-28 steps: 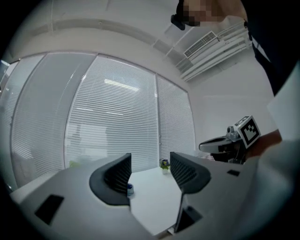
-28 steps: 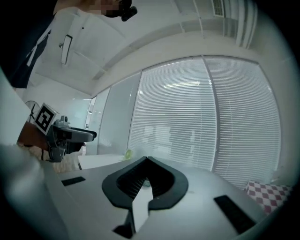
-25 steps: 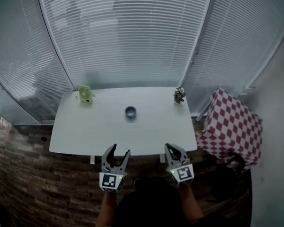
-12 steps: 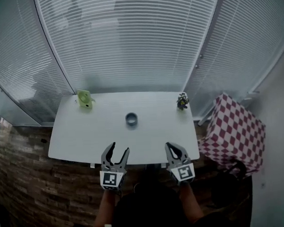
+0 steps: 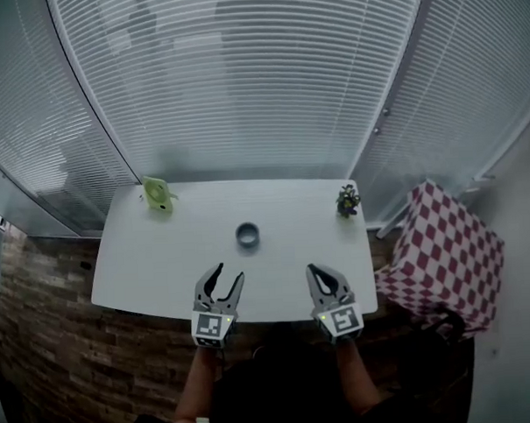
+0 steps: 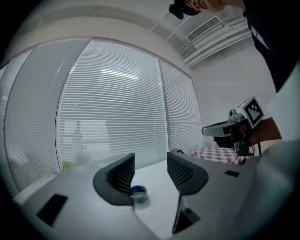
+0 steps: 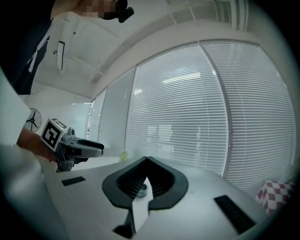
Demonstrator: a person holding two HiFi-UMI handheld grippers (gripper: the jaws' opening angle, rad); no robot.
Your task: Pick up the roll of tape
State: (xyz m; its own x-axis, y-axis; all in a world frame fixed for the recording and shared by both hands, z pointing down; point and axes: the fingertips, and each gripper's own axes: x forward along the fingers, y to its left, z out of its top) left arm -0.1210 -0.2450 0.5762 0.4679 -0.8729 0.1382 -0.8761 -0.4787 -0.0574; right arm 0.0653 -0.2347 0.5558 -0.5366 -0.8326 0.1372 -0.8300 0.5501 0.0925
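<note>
Slatted blinds (image 5: 242, 84) wall in the far side of your white table (image 5: 153, 255), with a checkered cloth (image 5: 442, 251) off its right end. Your left tool (image 5: 229, 272) hovers at the near edge, jaws apart and closing with nothing between them. Your right tool (image 5: 311, 269), beside it, is pinched together and empty. The roll of tape (image 5: 247, 235) lies flat mid-table, hole up, axis vertical, with open surface all round. A green object (image 5: 158, 195) and a small plant (image 5: 347, 199) sit at the far corners.
</note>
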